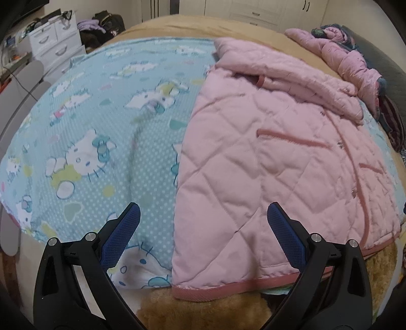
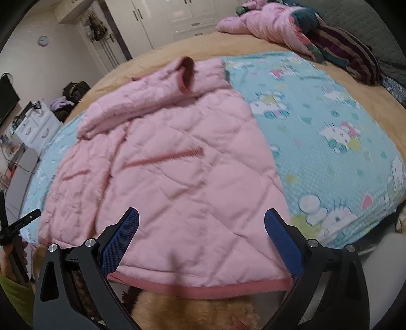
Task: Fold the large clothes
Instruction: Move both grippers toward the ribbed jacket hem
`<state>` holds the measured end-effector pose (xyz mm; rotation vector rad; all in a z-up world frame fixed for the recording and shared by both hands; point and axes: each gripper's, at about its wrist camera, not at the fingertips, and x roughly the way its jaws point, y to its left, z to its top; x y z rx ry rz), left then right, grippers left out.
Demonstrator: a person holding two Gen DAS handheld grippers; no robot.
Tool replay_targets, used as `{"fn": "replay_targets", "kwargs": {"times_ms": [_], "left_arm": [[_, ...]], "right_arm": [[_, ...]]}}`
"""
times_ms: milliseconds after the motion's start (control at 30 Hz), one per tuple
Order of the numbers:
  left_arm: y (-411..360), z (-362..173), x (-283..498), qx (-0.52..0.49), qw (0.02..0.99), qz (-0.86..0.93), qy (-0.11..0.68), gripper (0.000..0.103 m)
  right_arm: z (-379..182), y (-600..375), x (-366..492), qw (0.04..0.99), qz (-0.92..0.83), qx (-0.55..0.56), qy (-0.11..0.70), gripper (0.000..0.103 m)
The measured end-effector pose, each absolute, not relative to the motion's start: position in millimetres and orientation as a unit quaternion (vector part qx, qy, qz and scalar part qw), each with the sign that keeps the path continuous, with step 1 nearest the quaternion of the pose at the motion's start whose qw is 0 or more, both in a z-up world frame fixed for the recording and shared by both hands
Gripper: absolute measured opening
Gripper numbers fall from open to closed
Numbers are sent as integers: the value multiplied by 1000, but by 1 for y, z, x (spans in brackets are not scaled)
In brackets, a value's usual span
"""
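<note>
A pink quilted jacket [image 1: 266,157] lies flat on a blue Hello Kitty sheet [image 1: 101,132] on the bed, hem towards me, a sleeve folded across its top. It also shows in the right wrist view [image 2: 172,165]. My left gripper [image 1: 203,210] is open and empty, hovering above the jacket's left edge near the hem. My right gripper [image 2: 201,214] is open and empty above the jacket's lower right part near the hem. The left gripper's body [image 2: 17,226] shows at the left edge of the right wrist view.
A second pink padded garment [image 1: 340,50] and dark striped clothes [image 2: 350,53] are piled at the bed's far corner. White drawers [image 1: 55,43] and a bag stand beside the bed. A tan fluffy blanket [image 1: 203,314] hangs at the near edge. White wardrobes [image 2: 177,17] line the far wall.
</note>
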<state>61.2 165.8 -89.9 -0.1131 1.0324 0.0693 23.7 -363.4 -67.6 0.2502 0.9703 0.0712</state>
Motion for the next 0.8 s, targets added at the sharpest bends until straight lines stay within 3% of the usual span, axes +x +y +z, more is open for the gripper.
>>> {"fn": "replay_targets", "kwargs": {"times_ms": [467, 800], "left_arm": [[177, -117, 60, -93, 849, 16, 521, 94], [173, -119, 58, -115, 844, -27, 523, 94]], "right_arm": [[-102, -372, 25, 856, 38, 95, 507, 99], [-113, -400, 19, 843, 31, 137, 519, 99]]}}
